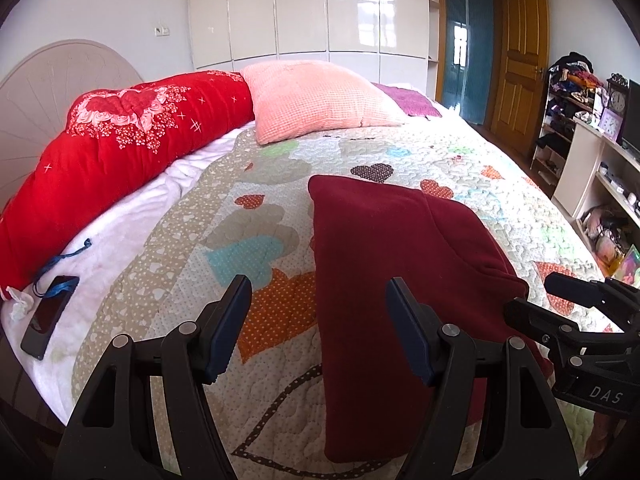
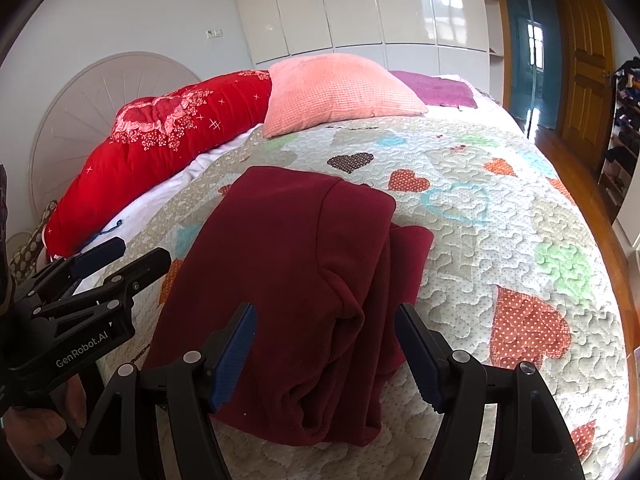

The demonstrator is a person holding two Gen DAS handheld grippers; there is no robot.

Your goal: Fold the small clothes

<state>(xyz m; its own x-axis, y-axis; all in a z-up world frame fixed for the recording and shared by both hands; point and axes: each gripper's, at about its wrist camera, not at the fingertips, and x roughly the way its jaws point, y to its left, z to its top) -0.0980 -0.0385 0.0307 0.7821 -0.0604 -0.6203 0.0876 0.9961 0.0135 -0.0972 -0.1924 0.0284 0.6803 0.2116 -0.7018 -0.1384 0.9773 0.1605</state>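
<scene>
Maroon fleece garment [image 1: 400, 252] lies folded on the heart-patterned quilted bedspread [image 1: 260, 184], near edge of bed. Left gripper [image 1: 318, 312] and right gripper [image 2: 325, 340] hover over it, fingers spread, holding nothing.

You're in a home bedroom: a bed [image 1: 400, 152] with a heart-patterned quilt, a pink pillow [image 1: 320, 96] and red bolster [image 1: 120, 152] at its head edge, white wardrobes [image 1: 300, 8] behind, cluttered shelves [image 1: 568, 108] nearby.
</scene>
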